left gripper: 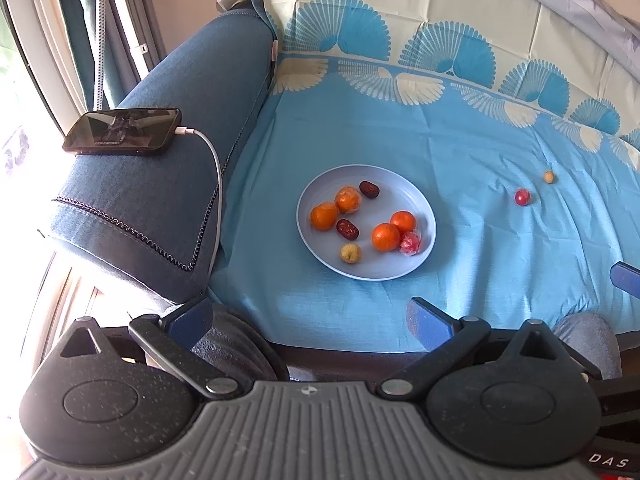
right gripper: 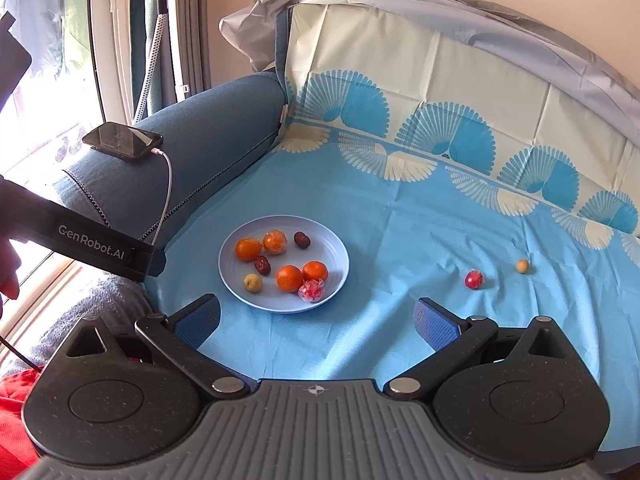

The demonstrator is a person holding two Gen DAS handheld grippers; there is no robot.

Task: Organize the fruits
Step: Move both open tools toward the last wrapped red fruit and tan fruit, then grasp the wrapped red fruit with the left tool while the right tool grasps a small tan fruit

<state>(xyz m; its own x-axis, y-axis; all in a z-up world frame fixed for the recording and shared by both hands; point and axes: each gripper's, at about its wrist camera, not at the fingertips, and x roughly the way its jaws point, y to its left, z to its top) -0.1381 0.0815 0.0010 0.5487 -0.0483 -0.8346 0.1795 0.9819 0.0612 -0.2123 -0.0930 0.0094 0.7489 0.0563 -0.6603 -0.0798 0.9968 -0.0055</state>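
A pale blue plate [left gripper: 416,200] [right gripper: 332,248] sits on the blue cloth. It holds several oranges [left gripper: 386,237] [right gripper: 289,278], two dark dates [left gripper: 347,229] [right gripper: 263,265], a yellowish fruit [left gripper: 351,253] [right gripper: 253,282] and a wrapped red fruit [left gripper: 411,243] [right gripper: 311,291]. A loose red fruit [left gripper: 522,197] [right gripper: 474,279] and a small yellow fruit [left gripper: 549,177] [right gripper: 522,266] lie on the cloth to the right. My left gripper [left gripper: 310,312] is open and empty, near the front edge. My right gripper [right gripper: 316,316] is open and empty, in front of the plate.
A phone [left gripper: 122,137] [right gripper: 122,140] on a charging cable [left gripper: 216,168] lies on the blue sofa armrest [left gripper: 192,92] at left. The left gripper's black body [right gripper: 92,240] shows at left in the right wrist view. The patterned cloth runs up the sofa back.
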